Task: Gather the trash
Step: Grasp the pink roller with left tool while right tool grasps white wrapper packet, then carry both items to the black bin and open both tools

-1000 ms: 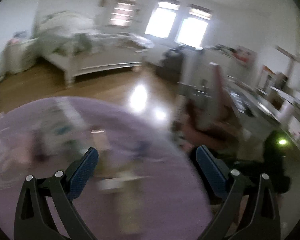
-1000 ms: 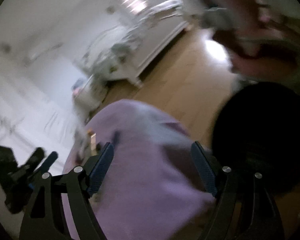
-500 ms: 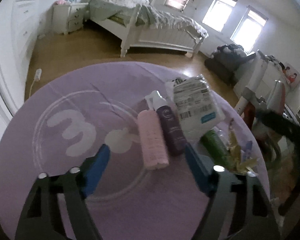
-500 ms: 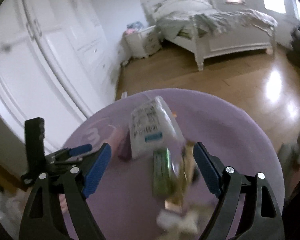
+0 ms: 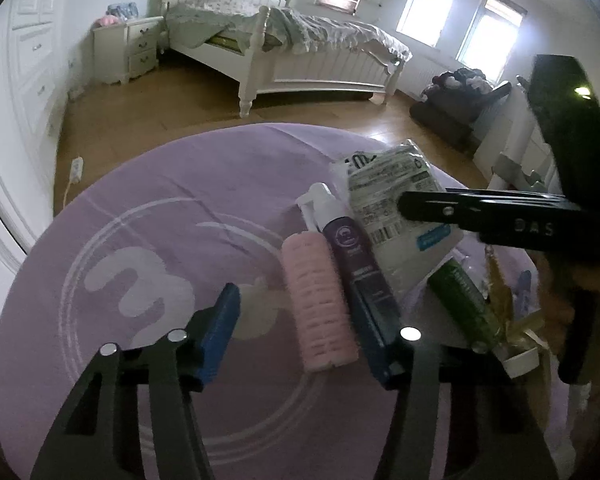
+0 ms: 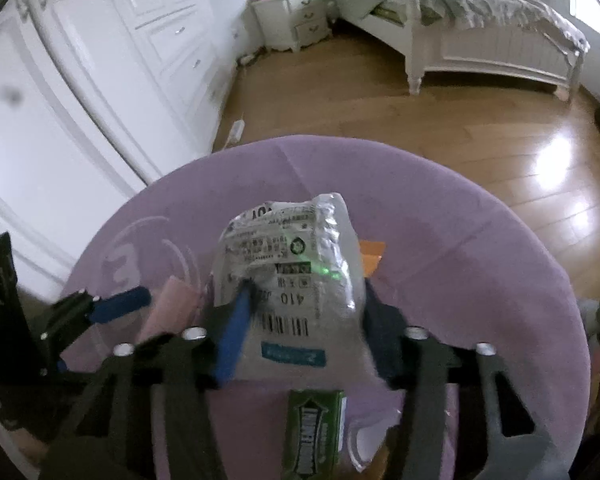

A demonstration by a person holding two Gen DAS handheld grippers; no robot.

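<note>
Silver foil packet [image 6: 296, 280] lies on the purple round surface [image 6: 480, 260], about 12 o'clock ahead of my right gripper [image 6: 304, 332] — light, crinkly, likely slippery, so I'd pinch across its lower edge near the barcode. Right jaws are closing, the packet between them, blue pads seemingly at its sides; firm hold unclear. My left gripper [image 5: 300, 336] is closing too — half open around the soft pink roller [image 5: 318, 304], purple bottle [image 5: 356, 256] at 1 o'clock.
</note>
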